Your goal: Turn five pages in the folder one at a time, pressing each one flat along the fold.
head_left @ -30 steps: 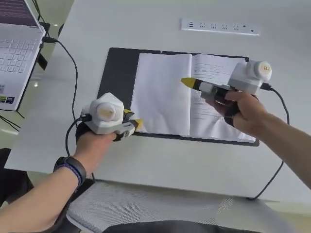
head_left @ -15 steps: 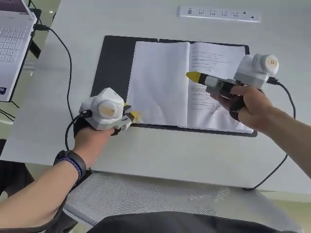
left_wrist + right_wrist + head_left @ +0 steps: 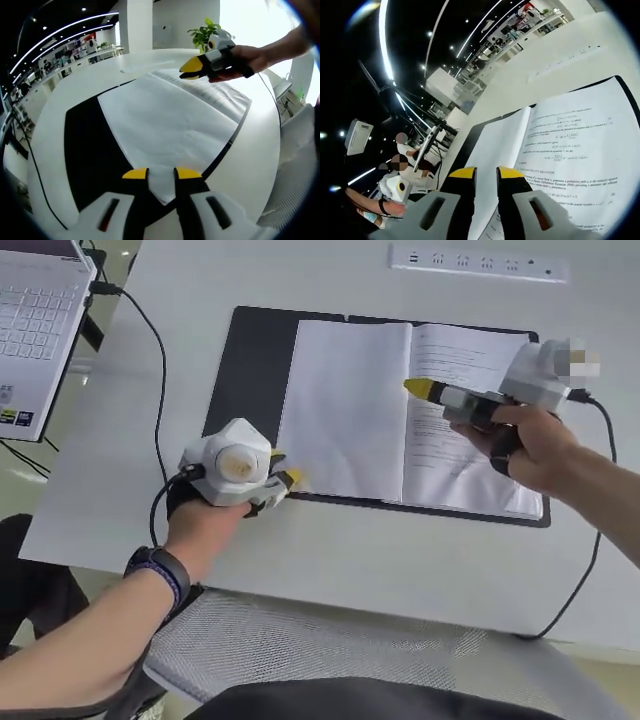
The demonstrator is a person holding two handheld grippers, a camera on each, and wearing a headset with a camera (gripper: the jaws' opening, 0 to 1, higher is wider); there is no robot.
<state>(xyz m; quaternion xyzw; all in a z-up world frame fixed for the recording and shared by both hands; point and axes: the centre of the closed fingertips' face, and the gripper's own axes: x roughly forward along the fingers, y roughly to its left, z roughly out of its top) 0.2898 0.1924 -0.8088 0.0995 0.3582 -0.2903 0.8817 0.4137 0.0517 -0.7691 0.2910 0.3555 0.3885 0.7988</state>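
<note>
Laptop stands well to the left of the folder, at the table edge, with a black cable running from it down the bare strip to the left of the folder. The folder lies open and flat, its black cover showing as a broad band on its left side and a thin border along its near edge. Contents: a blank page on the left of the fold and a printed page on the right of it, both lying level, no sheet lifted. The left gripper sits at the folder's near edge, its tips at the lower left corner of the blank page; in the left gripper view its jaws stand a narrow gap apart with that corner in line with the gap, and contact with the paper cannot be determined. The right gripper is over the folder, just to the right of the fold, above the printed page, tips pointing at the fold; its jaws are likewise only slightly parted and hold nothing. A power strip lies beyond the folder's far edge, apart from it. Bare table surface runs along the near side of the folder and to its right.
</note>
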